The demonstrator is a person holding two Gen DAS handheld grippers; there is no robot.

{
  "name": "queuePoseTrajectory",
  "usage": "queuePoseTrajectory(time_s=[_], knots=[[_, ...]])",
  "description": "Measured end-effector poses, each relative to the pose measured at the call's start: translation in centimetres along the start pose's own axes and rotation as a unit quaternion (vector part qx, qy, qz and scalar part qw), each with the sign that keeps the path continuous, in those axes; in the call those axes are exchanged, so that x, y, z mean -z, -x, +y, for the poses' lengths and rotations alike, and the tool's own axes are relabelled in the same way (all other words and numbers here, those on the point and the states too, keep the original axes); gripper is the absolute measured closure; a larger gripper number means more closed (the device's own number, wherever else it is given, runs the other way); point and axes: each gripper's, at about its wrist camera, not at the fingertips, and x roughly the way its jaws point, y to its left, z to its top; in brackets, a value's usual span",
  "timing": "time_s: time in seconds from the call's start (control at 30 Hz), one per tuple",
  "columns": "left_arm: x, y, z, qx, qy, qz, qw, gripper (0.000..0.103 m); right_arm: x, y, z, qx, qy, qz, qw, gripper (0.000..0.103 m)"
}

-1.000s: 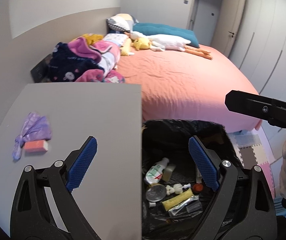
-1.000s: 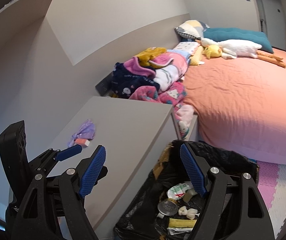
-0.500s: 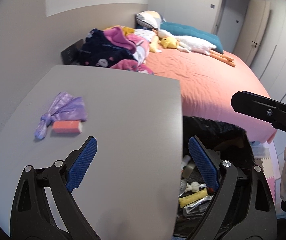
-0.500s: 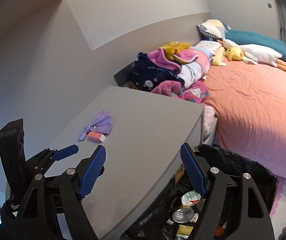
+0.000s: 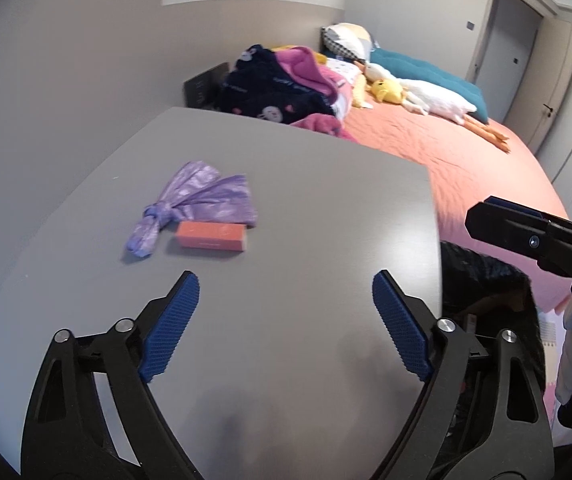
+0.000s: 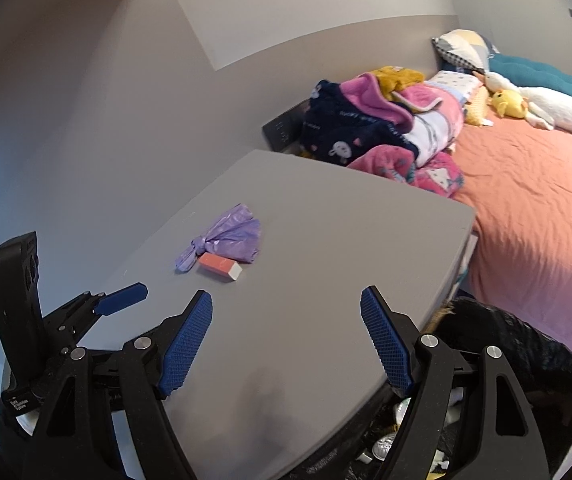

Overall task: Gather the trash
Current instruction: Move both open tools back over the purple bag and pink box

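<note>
A knotted purple plastic bag [image 5: 201, 198] and a small orange box [image 5: 211, 236] lie together on the grey tabletop [image 5: 306, 208]; both also show in the right wrist view, the bag [image 6: 227, 240] and the box [image 6: 219, 266]. My left gripper [image 5: 286, 320] is open and empty above the table, just short of the box. My right gripper [image 6: 286, 332] is open and empty over the table's near edge. A black-lined trash bin [image 6: 518, 344] holding several items stands to the right of the table, partly hidden.
An orange-sheeted bed [image 5: 466, 160] lies beyond the table with a pile of blankets [image 6: 382, 128], pillows and a plush duck [image 5: 386, 90]. A grey wall [image 5: 65, 80] runs along the left. The right gripper's body [image 5: 534, 236] shows at the right.
Both grippers swung left from over the trash bin to over the tabletop. The purple bag and orange box now sit nearer the middle of both views. Both grippers stayed open.
</note>
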Motion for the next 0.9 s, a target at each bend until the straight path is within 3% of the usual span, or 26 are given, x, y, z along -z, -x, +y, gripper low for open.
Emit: queuePoseTrajectory(time_s=[0.2, 0.57, 0.9], knots=[[-0.1, -0.8, 2.3, -0.012, 0.02, 0.006, 0.9997, 0.037, -0.3, -2.6, 1.0, -0.017, 0.019, 0.024, 0.999, 0.035], [-0.5, -3.1, 6.7, -0.049, 0.058, 0.02, 0.9969, 0.052, -1.1, -7.6, 3.6, -0.035, 0.058, 0.071, 0.995, 0.049], [-0.8, -5.4, 10.0, -0.071, 0.07, 0.036, 0.9943, 0.055, -1.5, -11.9, 6.2, -0.04, 0.097, 0.103, 0.989, 0.051]])
